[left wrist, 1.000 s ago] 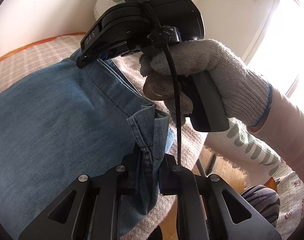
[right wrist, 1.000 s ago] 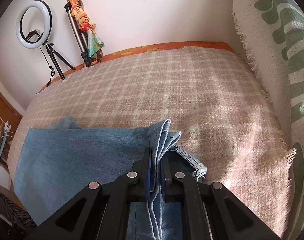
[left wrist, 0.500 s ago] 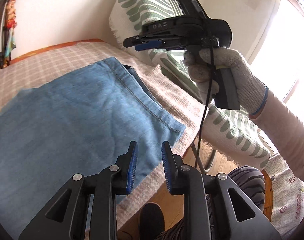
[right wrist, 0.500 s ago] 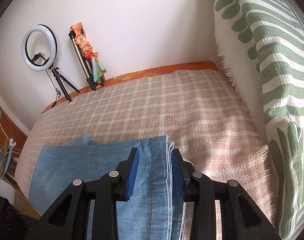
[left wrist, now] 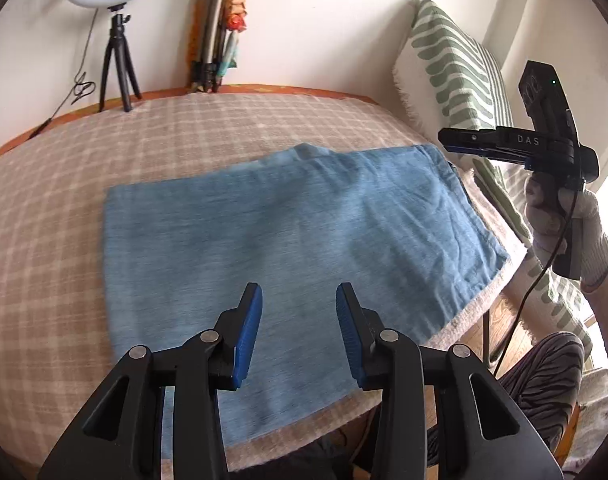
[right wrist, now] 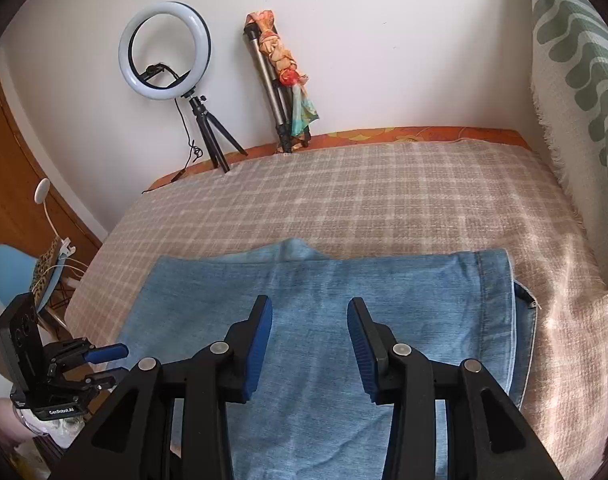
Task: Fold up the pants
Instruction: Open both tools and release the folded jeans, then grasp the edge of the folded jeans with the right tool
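The blue denim pants (left wrist: 288,232) lie folded into a flat rectangle on the checked blanket (left wrist: 224,128) of the bed. In the right wrist view the pants (right wrist: 344,280) show their hem edges at the right. My left gripper (left wrist: 299,292) hovers over the near part of the pants, its jaws opening with nothing between them. My right gripper (right wrist: 310,306) hangs above the pants too, jaws opening and empty. The right gripper (left wrist: 464,144) also shows in the left wrist view in a gloved hand (left wrist: 572,220), and the left gripper (right wrist: 104,364) appears at the lower left of the right wrist view.
A ring light on a tripod (right wrist: 166,52) and a folded tripod with a scarf (right wrist: 280,80) stand against the far wall. A green-patterned pillow (left wrist: 456,68) leans at the right of the bed. The person's striped trouser leg (left wrist: 544,372) is beyond the bed's near edge.
Both grippers let go of the pants' edge, opened and pulled back and up. The pants now lie flat on the blanket, and the left view has swung left to face the wall.
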The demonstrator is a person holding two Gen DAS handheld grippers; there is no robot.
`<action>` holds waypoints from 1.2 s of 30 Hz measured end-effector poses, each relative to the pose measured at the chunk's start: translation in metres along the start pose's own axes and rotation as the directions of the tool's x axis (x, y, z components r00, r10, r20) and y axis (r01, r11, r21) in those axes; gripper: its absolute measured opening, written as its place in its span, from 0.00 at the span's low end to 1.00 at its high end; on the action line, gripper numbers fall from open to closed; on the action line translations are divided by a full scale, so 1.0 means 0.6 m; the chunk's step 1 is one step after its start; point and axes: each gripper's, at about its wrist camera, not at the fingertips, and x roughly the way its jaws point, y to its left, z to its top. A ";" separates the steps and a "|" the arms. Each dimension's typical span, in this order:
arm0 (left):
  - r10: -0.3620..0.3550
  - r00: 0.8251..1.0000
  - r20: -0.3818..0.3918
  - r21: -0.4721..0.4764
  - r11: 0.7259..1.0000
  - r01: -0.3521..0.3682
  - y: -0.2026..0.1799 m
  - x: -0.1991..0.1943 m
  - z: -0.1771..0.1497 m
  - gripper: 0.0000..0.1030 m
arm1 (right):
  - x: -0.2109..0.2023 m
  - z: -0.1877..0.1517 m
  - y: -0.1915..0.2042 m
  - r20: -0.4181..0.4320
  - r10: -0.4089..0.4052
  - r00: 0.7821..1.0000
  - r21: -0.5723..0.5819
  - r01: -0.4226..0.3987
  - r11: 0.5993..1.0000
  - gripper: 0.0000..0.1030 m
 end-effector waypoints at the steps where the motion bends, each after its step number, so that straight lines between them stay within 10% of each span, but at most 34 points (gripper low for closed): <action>1: 0.024 1.000 0.002 -0.019 1.000 -0.024 0.016 -0.005 -0.007 0.39 | 0.010 -0.002 0.016 -0.010 0.010 1.000 -0.007 -0.010 1.000 0.41; 11: 0.130 0.991 -0.029 -0.183 0.974 -0.133 0.124 0.002 -0.060 0.39 | 0.102 -0.006 0.176 -0.115 0.100 0.988 -0.105 -0.113 0.988 0.57; 36: -0.008 0.999 0.045 -0.243 0.970 0.018 0.142 -0.010 -0.080 0.18 | 0.370 0.027 0.400 -0.401 -0.038 0.915 -0.232 -0.061 0.971 0.67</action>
